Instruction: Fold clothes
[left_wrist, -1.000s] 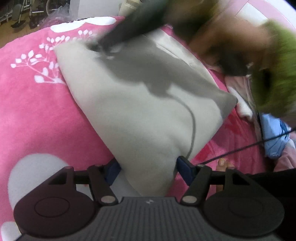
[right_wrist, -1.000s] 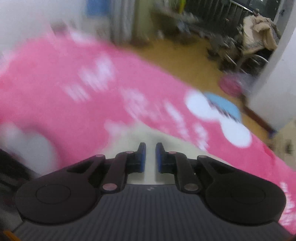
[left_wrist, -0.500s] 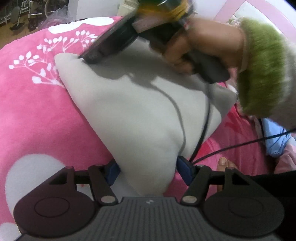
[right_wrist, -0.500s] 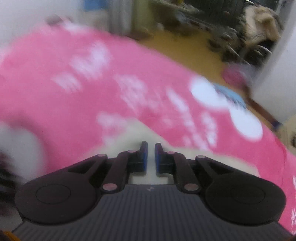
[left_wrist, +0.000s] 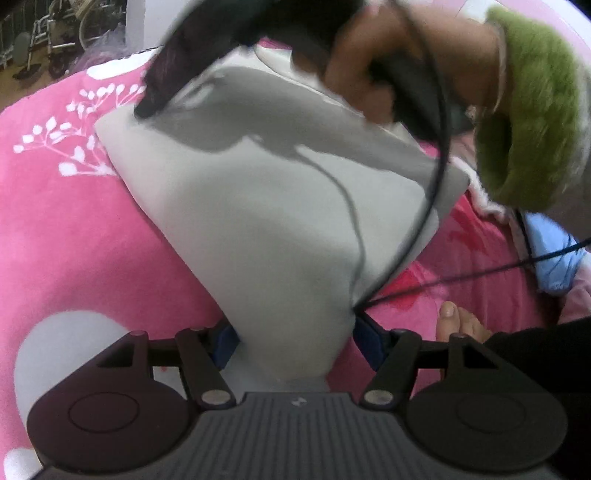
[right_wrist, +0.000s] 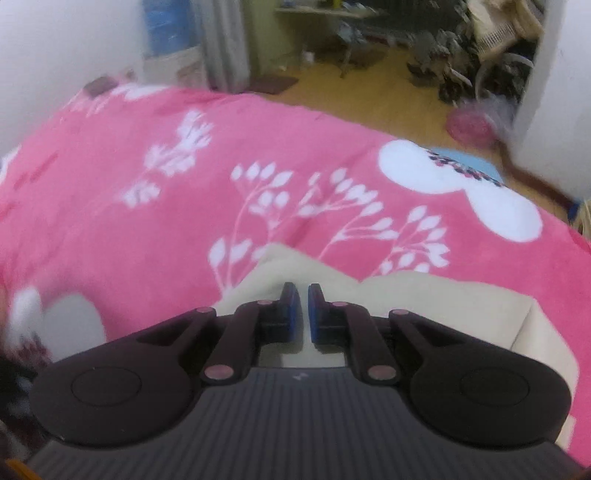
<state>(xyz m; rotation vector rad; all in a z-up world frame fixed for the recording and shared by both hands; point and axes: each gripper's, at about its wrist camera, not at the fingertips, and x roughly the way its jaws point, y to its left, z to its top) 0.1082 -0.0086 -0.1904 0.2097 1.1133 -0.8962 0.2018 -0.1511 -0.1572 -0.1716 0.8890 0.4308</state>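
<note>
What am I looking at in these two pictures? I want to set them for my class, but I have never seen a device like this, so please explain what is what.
No robot is here: a person holds a hand-held two-finger gripper in each hand, and each gripper carries a wide-angle camera looking forward along its fingers.

One picture comes from the left gripper. Its blue-padded fingers stand wide apart on either side of a corner of a pale grey garment, which lies on a pink blanket with white flower prints. Above, you see the person's other hand, in a fuzzy green sleeve, holding the second gripper over the garment's far corner.

The other picture comes from that right gripper. Its fingers are almost closed; whether cloth is pinched between them cannot be seen. Beyond lie the blanket and a room floor.
</note>
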